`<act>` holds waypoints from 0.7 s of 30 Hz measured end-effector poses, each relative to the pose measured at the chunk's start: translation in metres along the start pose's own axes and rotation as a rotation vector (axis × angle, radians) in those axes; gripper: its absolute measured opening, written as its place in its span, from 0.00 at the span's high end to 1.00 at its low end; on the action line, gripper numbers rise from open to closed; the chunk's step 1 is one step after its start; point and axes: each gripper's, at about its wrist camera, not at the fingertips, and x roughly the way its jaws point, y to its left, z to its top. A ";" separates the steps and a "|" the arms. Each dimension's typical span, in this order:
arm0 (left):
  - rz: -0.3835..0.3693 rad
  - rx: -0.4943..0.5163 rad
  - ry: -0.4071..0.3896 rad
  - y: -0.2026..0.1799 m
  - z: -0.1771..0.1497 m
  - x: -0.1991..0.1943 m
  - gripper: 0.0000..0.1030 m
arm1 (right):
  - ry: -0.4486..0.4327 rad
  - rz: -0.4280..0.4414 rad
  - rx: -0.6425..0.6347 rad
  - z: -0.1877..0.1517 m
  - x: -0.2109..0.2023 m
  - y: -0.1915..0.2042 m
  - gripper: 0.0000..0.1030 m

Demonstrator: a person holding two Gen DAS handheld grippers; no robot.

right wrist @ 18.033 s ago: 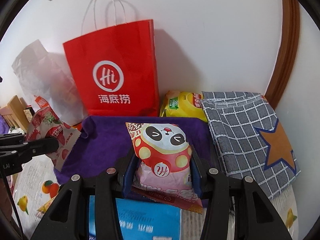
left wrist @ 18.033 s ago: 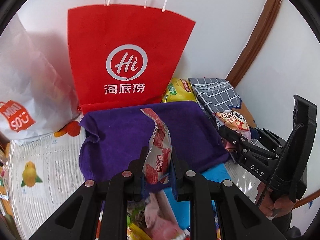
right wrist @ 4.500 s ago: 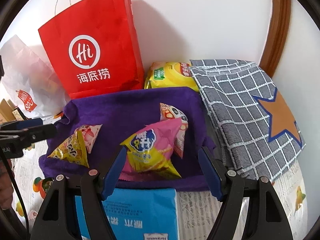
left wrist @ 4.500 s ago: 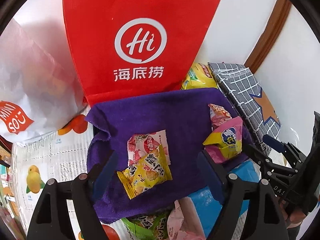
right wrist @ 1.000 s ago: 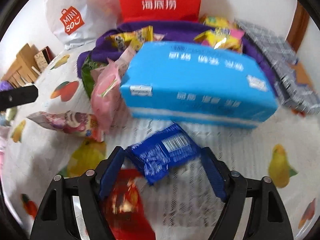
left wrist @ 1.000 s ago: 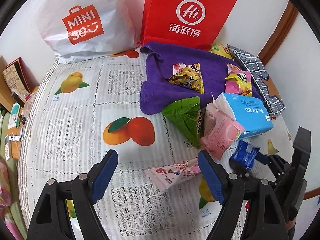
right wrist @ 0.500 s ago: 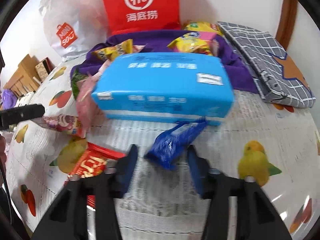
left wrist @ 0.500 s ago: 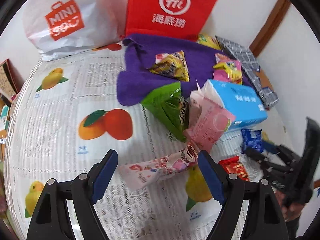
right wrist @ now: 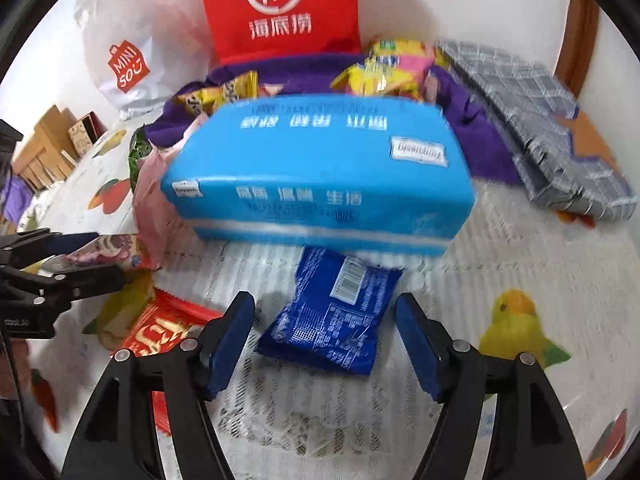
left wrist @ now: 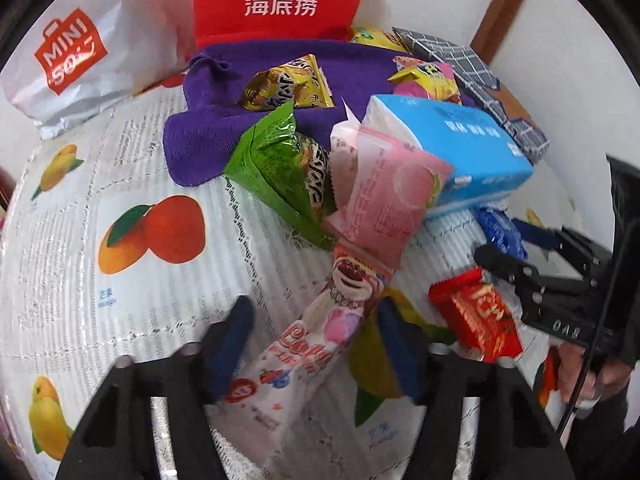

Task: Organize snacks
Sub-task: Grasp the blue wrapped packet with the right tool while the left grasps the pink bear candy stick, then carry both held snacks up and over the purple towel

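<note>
A long pink-and-white snack packet (left wrist: pixel 320 332) with a bear on it lies on the fruit-print tablecloth (left wrist: pixel 80 208). My left gripper (left wrist: pixel 314 340) straddles it with its jaws closing; the pads are not pressing on it, so it counts as open. A dark blue snack packet (right wrist: pixel 336 312) lies flat in front of the blue tissue pack (right wrist: pixel 320 168). My right gripper (right wrist: pixel 326 340) stands around it with jaws opening and pads clear of it. At the back, the purple towel (left wrist: pixel 208 128) carries a yellow packet (left wrist: pixel 288 84) and a pink-and-yellow one (left wrist: pixel 428 76).
A green packet (left wrist: pixel 276 164) and a pink packet (left wrist: pixel 384 196) lean by the tissue pack. A red snack packet (left wrist: pixel 476 316) lies between the grippers. A red paper bag (left wrist: pixel 280 0), white shopping bag (left wrist: pixel 80 52) and grey checked cloth (right wrist: pixel 540 120) line the wall.
The left gripper has dropped toward the long pink packet and its jaws have narrowed around it. The right gripper's jaws have widened and the blue packet now lies flat between them.
</note>
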 end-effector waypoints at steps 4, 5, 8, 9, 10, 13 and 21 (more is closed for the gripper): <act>-0.014 0.010 -0.004 0.000 -0.001 -0.002 0.72 | -0.020 -0.005 0.026 0.003 -0.002 -0.008 0.52; -0.038 0.003 0.003 -0.001 0.000 -0.002 0.77 | -0.017 0.007 0.040 0.003 -0.003 -0.011 0.54; -0.060 -0.005 0.004 -0.001 -0.003 -0.003 0.80 | -0.005 0.031 0.055 0.003 -0.005 -0.015 0.55; -0.060 -0.004 0.003 -0.002 -0.004 -0.005 0.81 | -0.005 0.026 0.047 0.001 -0.007 -0.014 0.56; -0.063 -0.007 0.004 -0.003 -0.005 -0.006 0.81 | -0.008 0.019 0.038 -0.001 -0.010 -0.014 0.56; -0.074 -0.023 -0.001 -0.003 -0.008 -0.013 0.81 | -0.025 0.027 0.052 -0.006 -0.020 -0.018 0.56; -0.113 -0.043 -0.064 -0.007 0.001 -0.051 0.81 | -0.096 0.013 0.061 0.001 -0.061 -0.027 0.56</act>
